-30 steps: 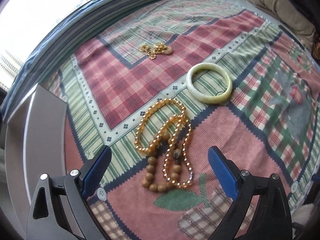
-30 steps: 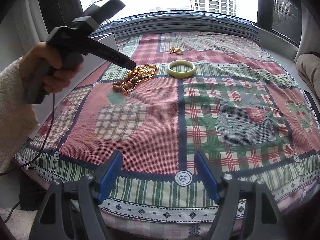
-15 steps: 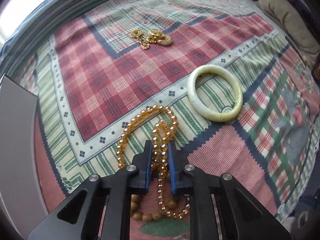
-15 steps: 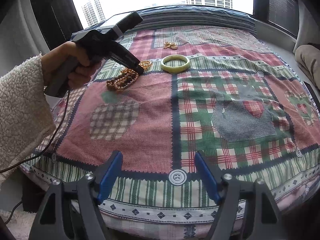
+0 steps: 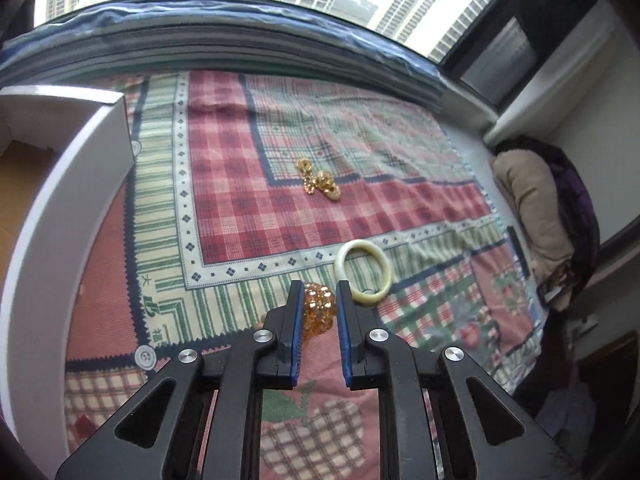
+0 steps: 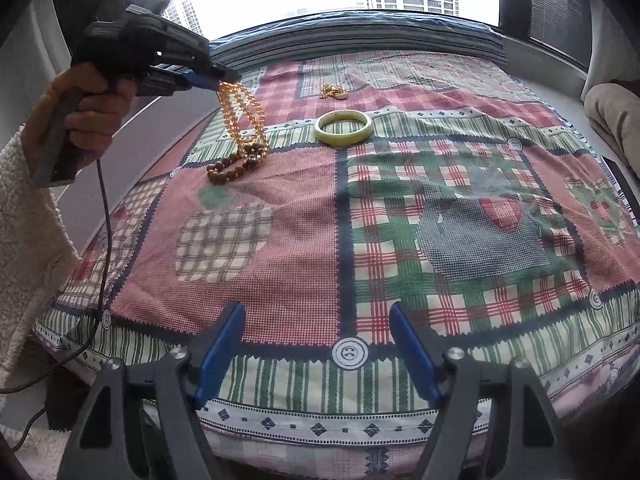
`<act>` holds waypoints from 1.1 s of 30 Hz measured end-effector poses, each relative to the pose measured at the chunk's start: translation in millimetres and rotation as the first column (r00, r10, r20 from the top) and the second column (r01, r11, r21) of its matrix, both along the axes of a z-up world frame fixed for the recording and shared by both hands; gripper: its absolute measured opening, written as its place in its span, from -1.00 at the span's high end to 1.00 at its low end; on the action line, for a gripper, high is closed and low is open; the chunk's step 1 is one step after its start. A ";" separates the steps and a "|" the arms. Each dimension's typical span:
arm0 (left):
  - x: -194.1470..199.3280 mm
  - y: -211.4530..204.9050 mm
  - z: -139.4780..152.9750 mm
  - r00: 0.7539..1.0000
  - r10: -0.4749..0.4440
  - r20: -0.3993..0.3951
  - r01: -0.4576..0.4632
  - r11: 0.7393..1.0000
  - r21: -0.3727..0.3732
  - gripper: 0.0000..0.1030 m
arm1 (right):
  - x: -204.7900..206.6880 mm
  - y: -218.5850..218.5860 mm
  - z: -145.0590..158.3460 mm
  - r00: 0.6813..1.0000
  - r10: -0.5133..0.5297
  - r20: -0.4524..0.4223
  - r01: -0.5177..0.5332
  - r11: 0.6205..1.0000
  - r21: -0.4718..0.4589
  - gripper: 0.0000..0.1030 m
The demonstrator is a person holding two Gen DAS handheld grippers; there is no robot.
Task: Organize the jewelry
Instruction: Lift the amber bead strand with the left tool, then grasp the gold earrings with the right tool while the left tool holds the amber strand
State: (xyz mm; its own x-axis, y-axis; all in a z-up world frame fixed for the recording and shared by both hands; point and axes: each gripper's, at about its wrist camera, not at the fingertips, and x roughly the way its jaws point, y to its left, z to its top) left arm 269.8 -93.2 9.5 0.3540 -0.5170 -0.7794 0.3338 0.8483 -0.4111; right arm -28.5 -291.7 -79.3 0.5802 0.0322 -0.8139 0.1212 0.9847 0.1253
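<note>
While the strand of amber-gold glass beads is clamped between the blue pads of the left hand-held gripper, its upper loops are held clear of the patchwork plaid bedspread and its lower end, with the brown wooden beads, is seen trailing on the cloth. Listed nearby: one pale green jade bangle, lying flat just beside the beads; one cluster of small gold chain pieces, farther off. An open white cardboard box is noted at the left edge. The right hand-held gripper is held apart, empty, near the bed's edge. Step in hand, as judged: lifting the strand; a higher raise, then carriage toward the box, is called for.
</note>
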 end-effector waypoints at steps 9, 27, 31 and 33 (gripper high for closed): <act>-46.5 31.3 29.4 0.998 0.052 0.025 -0.054 0.994 0.091 0.73 | -2.0 5.1 7.7 1.000 0.008 0.010 -0.008 1.000 -0.007 -0.47; -110.8 105.0 -5.2 0.986 0.169 -0.015 -0.164 0.973 0.160 0.73 | 162.7 -78.6 53.5 0.992 0.101 -0.082 -0.084 0.979 0.185 -0.47; -115.1 110.6 -6.6 0.984 0.180 -0.018 -0.175 0.973 0.153 0.73 | 255.4 -101.3 33.7 0.989 0.077 -0.126 -0.051 0.979 0.195 -0.47; -116.4 114.4 -5.8 0.981 0.193 -0.016 -0.189 0.971 0.144 0.73 | 295.2 -106.7 19.4 0.988 0.052 -0.142 -0.019 0.973 0.228 -0.26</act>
State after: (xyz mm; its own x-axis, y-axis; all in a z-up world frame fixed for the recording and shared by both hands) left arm 153.4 21.2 3.7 0.4111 -0.3258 -0.8514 0.1497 0.9454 -0.2895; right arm 266.7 -398.4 -60.0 0.4503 0.2430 -0.8592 0.1204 0.9369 0.3281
